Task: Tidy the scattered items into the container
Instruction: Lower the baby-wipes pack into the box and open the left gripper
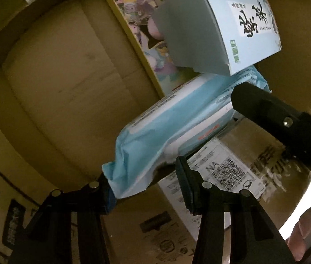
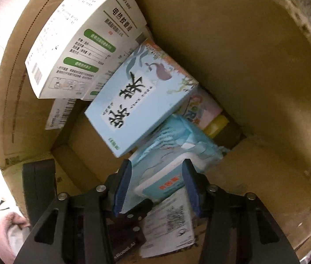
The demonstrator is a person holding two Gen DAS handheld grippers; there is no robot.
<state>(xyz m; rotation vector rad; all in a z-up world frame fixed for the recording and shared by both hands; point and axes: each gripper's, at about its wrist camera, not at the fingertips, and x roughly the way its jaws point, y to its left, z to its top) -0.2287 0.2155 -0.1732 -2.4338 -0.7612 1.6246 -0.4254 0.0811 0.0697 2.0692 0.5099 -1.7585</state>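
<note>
Reaching down into a cardboard box, two pairs of tongs work on a blue pack of wipes lying at the bottom, near the right-hand wall. The left tongs straddle the pack's crimped near end, jaws parted, one pad touching the wrapper; whether they pinch it cannot be told. The right tongs point straight down over the pack's lid end, jaws apart and not pressing. A pale blue carton leans across the pack's far end, a white carton beyond it, a colourful flat box beneath. Both tongs probably aim to settle the pack flat, saving room.
</note>
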